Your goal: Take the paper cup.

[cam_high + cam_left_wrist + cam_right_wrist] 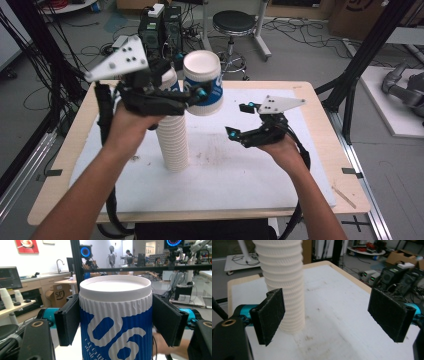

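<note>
A ribbed paper cup [202,70] with blue print and a flat white end facing up hangs in the air above the table. My left gripper [201,94] is shut on its sides, and in the left gripper view both black pads [68,322] press against the cup [115,302]. Just left of it a tall stack of white ribbed cups [173,142] stands on the white mat [250,185]. My right gripper [239,120] hovers open to the right of the stack with nothing between its pads. Its own view has the stack [284,277] beyond the left pad [270,315].
The white mat covers a wooden table [320,100] and has brown stains [215,155] near its middle. Beyond the far edge stand a black stool [233,22] and computer towers [160,27]. Black frame posts [360,60] rise at the right.
</note>
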Available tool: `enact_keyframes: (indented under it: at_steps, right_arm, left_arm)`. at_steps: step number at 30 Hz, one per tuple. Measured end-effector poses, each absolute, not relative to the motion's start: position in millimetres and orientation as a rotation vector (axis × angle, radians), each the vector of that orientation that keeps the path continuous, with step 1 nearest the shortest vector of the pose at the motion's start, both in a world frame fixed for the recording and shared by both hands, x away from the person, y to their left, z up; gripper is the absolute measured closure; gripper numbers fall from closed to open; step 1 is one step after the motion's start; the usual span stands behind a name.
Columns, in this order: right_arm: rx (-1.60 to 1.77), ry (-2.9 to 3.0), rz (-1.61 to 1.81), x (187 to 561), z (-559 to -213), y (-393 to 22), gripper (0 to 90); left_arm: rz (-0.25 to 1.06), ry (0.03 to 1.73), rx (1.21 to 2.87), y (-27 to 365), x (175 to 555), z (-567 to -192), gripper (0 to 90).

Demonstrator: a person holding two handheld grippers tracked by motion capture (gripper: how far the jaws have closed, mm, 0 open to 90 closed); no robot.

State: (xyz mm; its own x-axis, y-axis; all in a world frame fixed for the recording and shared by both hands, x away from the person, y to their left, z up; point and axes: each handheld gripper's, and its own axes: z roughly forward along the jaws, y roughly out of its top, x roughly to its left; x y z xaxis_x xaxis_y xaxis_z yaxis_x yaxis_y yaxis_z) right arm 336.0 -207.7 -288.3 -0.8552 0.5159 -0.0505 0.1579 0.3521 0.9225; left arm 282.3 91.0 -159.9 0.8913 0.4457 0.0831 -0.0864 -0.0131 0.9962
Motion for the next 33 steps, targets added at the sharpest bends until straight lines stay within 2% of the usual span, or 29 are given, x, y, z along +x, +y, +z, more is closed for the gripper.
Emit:
enact_keyframes:
  at_steps: [5,11,19,27,33]
  right_arm:
    - [0.681,2.263,1.504,330.4,-308.1,-242.9,14.5]
    - [0.716,2.264,1.464,326.1,-320.8,-260.5,14.5]
    - [0.721,2.287,1.420,320.2,-335.0,-279.5,14.5]
    - [0.700,2.267,1.415,312.6,-342.2,-291.7,14.4]
    - [0.684,2.278,1.432,314.7,-351.4,-280.7,14.5]
  left_arm:
    - [0.419,0.278,1.544,66.5,278.6,-199.4,27.3]
    - [0.393,0.284,1.594,41.6,279.8,-247.7,27.2]
    - [0.362,0.362,1.609,31.6,297.7,-305.8,27.2]
    - [0.355,0.395,1.630,33.9,308.7,-332.3,27.2]
    - [0.352,0.404,1.642,36.0,309.7,-342.0,27.1]
